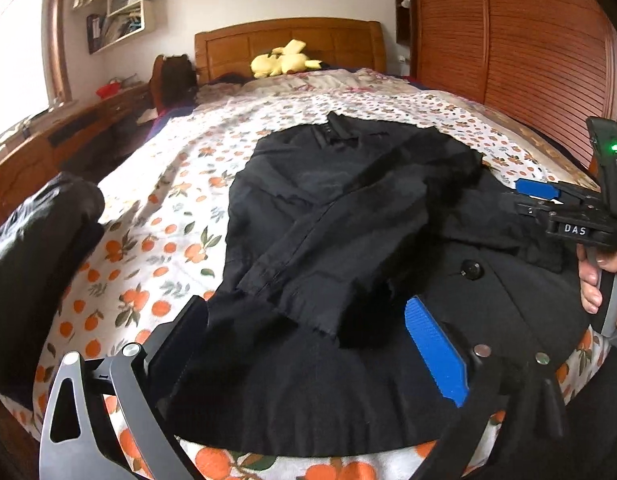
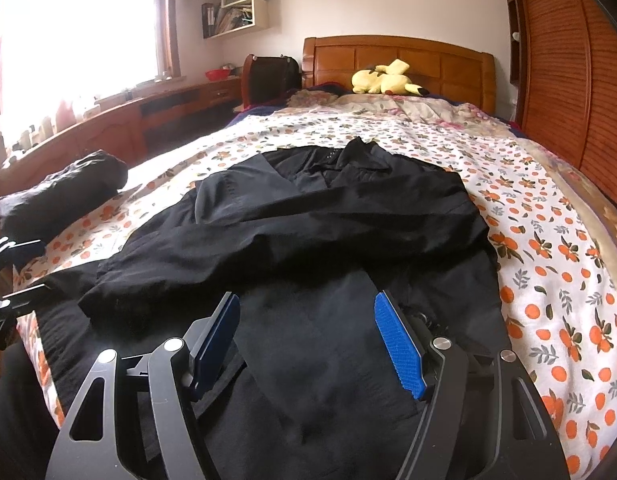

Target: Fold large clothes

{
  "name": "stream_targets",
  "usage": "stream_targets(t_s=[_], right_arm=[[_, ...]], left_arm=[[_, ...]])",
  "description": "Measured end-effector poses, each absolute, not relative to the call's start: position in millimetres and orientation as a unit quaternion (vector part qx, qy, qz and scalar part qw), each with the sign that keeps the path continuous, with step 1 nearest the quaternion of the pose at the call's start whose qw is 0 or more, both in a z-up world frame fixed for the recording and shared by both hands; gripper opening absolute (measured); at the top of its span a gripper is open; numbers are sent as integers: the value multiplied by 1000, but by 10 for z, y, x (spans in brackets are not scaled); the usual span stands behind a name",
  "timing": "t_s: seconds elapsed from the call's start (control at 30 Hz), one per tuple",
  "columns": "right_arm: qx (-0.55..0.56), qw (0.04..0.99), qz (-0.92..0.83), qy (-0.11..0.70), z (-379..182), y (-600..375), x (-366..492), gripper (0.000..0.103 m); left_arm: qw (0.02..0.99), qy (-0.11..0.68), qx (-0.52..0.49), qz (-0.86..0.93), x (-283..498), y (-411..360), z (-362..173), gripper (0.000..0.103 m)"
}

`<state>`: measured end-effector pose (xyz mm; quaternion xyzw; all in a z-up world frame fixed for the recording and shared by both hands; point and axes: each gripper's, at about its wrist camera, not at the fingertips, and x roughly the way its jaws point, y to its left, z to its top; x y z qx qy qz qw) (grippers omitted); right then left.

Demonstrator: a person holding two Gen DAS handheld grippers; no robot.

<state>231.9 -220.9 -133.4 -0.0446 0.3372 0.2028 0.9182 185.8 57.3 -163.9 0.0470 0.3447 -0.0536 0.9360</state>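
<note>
left wrist view shows a black coat [image 1: 348, 220] lying spread out on the bed cover [image 1: 156, 208], which is white with little oranges on it. one sleeve is folded across the coat's middle. a round black button [image 1: 471, 270] shows on the coat's front, near the right side. the left gripper [image 1: 308, 344] sits low over the coat's bottom part, and its two fingers are spread wide apart with nothing between them but the cloth below. one finger has a blue pad [image 1: 436, 354]. the right gripper [image 1: 548, 196] is at the right edge of this view, over the coat's right side, held by a hand [image 1: 600, 280]. from here i cannot tell how its fingers stand.

right wrist view shows the right gripper with its fingers spread wide too, holding nothing, right above the lower part of the coat. the coat's collar [image 2: 348, 160] points toward the headboard [image 2: 400, 60]. a folded black bundle [image 2: 64, 196] lies on the bed's left side, apart from the coat. a yellow plush toy [image 2: 384, 78] rests by the headboard. the left gripper pokes in at the far left edge of this view.
</note>
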Motion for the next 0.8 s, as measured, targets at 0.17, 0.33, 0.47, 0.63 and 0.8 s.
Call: stream_targets(t_s=[0.17,0.33,0.47,0.63,0.8], right_arm=[[-40,915,204,347,-1372,-2188,2325,67],[-59,914,201,347,-1317,-2113,2196,67],[-75,912,206,346,-1275,-2143,1955,67],[-80,911,189,358,-1283,-2371,1681,67],[-74,913,152,371,-1285,-2742,1505,67]], left_arm=[[935,351,31,-44,1809,728,-1698,100],[934,354,17,-31,1696,936,-1732,100],[935,354,9,-23,1582,1084,-1740,100],[934,356,2,-21,1484,1168,-1772,100],[933,358,-7,-23,1453,1214,-1791,100]])
